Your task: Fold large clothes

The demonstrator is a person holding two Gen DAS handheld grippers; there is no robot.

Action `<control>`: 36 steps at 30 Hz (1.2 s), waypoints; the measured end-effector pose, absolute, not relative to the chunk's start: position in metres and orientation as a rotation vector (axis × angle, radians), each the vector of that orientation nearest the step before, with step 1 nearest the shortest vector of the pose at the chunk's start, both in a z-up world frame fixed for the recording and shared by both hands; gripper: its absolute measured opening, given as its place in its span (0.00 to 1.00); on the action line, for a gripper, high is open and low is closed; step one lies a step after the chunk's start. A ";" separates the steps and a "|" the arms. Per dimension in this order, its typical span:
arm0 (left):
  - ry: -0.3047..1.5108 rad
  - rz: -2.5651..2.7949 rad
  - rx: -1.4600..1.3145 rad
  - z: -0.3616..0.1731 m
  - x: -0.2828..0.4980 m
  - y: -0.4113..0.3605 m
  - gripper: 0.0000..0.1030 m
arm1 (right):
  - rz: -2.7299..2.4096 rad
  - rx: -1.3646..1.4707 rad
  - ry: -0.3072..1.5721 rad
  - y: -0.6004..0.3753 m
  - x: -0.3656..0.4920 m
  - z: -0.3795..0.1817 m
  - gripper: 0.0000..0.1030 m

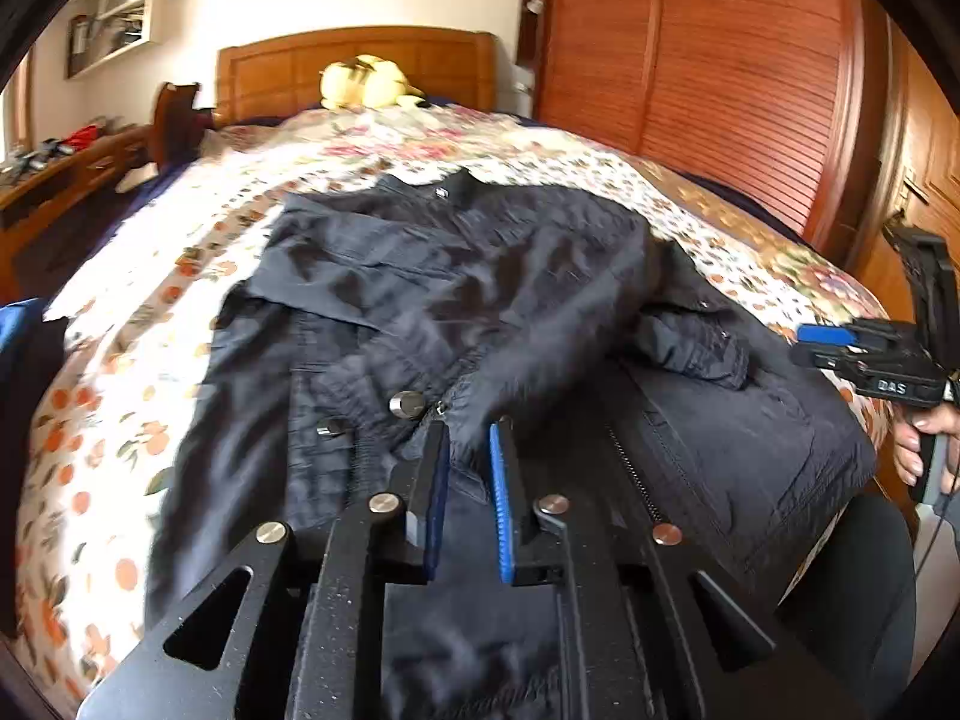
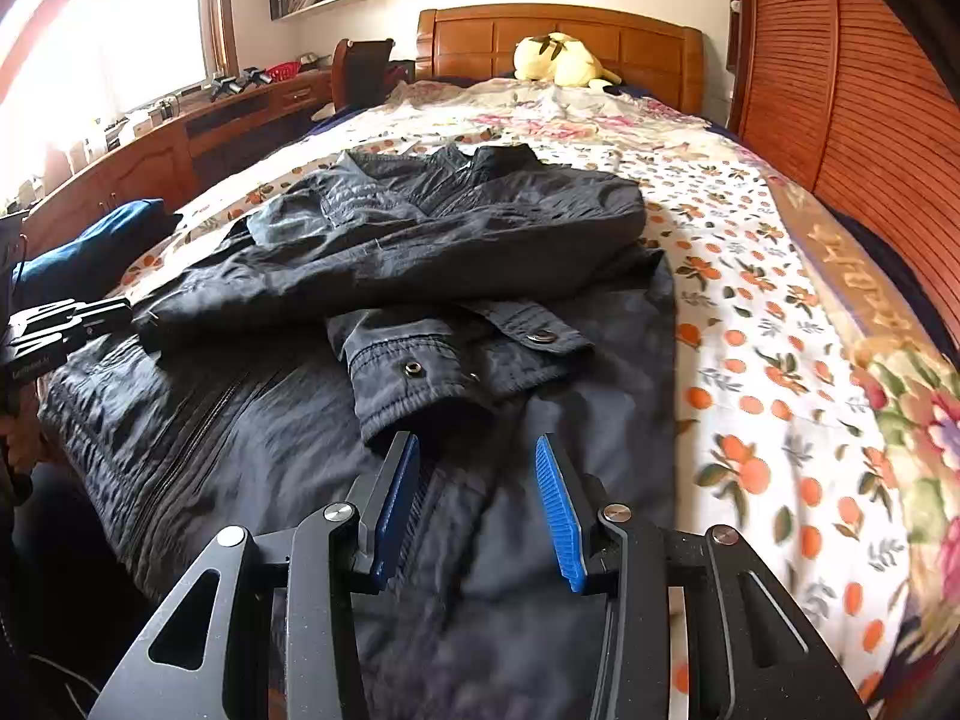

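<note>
A large dark navy jacket (image 1: 456,300) lies spread on the bed, collar toward the headboard, both sleeves folded across its front. It also shows in the right wrist view (image 2: 420,252). My left gripper (image 1: 471,429) hovers just above the jacket's lower front, jaws slightly apart with nothing between them. My right gripper (image 2: 477,441) is open and empty over the jacket's hem, just short of a sleeve cuff (image 2: 432,372) with snap buttons. The right gripper is also visible in the left wrist view (image 1: 828,339), and the left one in the right wrist view (image 2: 66,318).
The bed has a floral bedspread (image 2: 780,300) and a wooden headboard (image 2: 564,36) with a yellow plush toy (image 2: 561,60). A slatted wooden wardrobe (image 1: 720,72) stands on the right. A wooden desk (image 2: 180,132) and a blue cloth (image 2: 90,246) lie on the left.
</note>
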State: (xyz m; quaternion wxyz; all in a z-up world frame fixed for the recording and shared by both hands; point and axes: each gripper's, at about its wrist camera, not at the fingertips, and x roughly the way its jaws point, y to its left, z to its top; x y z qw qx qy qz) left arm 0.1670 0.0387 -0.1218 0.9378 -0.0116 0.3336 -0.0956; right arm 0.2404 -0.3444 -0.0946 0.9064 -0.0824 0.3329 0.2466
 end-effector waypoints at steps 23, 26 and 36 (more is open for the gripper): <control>0.712 0.009 -0.014 -0.115 0.119 0.086 0.81 | 0.453 -0.085 0.664 -0.436 0.182 -0.070 0.53; 0.720 0.009 -0.003 -0.120 0.117 0.094 0.80 | 0.439 -0.085 0.686 -0.435 0.182 -0.078 0.53; 0.775 -0.002 -0.046 -0.143 0.107 0.129 0.56 | 0.436 -0.090 0.766 -0.410 0.200 -0.105 0.54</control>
